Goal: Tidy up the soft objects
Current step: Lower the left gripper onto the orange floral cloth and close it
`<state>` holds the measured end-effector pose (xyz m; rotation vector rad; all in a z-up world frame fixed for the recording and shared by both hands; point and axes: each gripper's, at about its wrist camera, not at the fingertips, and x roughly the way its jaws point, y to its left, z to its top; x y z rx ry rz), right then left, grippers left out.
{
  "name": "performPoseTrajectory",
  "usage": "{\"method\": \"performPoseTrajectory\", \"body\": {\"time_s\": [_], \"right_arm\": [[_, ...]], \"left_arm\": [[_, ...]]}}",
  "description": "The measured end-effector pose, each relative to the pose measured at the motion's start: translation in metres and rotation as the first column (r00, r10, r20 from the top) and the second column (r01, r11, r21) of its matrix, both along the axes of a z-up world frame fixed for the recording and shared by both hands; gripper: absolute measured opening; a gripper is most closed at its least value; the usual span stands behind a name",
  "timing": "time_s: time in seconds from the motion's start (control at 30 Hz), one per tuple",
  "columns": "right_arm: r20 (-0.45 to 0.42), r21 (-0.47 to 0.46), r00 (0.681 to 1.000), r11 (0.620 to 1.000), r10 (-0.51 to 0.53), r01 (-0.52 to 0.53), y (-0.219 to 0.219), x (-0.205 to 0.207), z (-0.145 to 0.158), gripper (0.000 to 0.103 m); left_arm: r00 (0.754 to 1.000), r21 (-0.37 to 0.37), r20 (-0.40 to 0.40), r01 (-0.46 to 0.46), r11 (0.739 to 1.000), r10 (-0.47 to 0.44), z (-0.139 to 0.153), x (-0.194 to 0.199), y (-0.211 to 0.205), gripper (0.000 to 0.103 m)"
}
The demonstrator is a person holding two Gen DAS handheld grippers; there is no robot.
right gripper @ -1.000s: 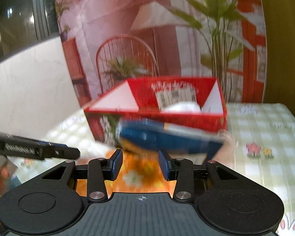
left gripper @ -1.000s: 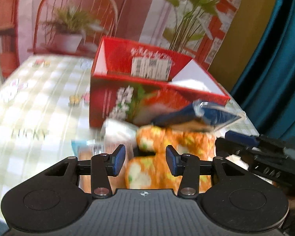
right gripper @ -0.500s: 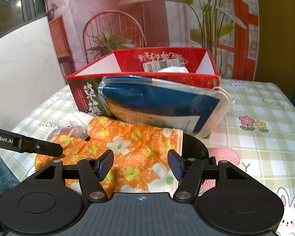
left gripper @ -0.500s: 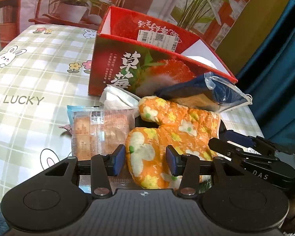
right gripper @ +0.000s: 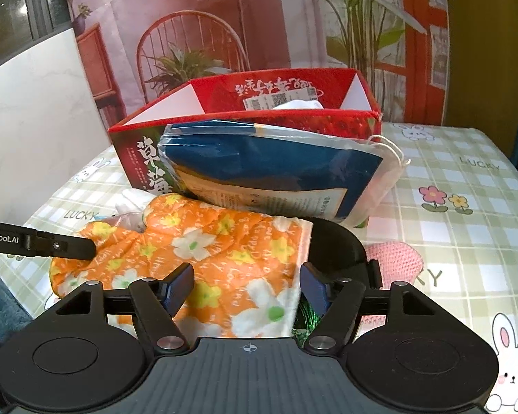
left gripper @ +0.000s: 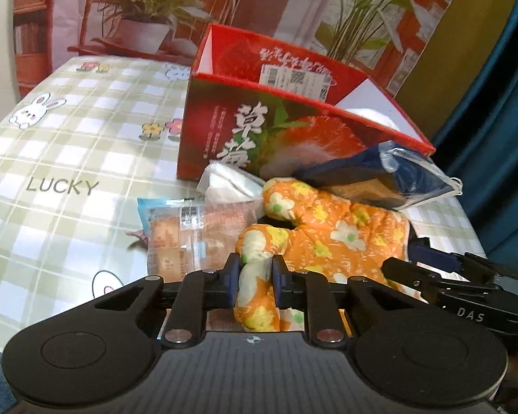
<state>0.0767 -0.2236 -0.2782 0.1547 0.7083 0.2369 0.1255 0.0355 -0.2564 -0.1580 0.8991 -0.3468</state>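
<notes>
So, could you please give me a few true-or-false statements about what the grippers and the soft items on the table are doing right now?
1. The left gripper is shut on the orange oven mitt. True.
2. The right gripper is clamped on the blue packet. False: its jaws stand open over the mitt; the blue packet leans on the red box.
3. The mitt lies inside the red box. False: it lies on the table in front of it.
4. Something white shows inside the box. True.

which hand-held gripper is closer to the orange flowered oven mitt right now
Left. The left hand-held gripper is shut on the orange flowered oven mitt, pinching its fingertip end. The right hand-held gripper is open, with its fingers either side of the mitt's cuff end.
</notes>
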Motion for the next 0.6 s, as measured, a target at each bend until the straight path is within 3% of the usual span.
{"method": "performPoseTrajectory", "body": {"time_s": [0.23, 0.6], "right_arm": [[-0.028, 0.035, 1.0, 0.999, -0.011, 0.012, -0.006, 0.003, -0.008, 0.068], [-0.016, 0.081, 1.0, 0.997, -0.014, 0.015, -0.009, 0.011, -0.023, 0.068]], "left_arm": [[0.999, -0.004, -0.038, -0.005, 1.0, 0.005, -0.008, 0.003, 0.001, 0.021], [0.999, 0.01, -0.034, 0.01, 1.0, -0.009, -0.012, 0.003, -0.003, 0.022]]}}
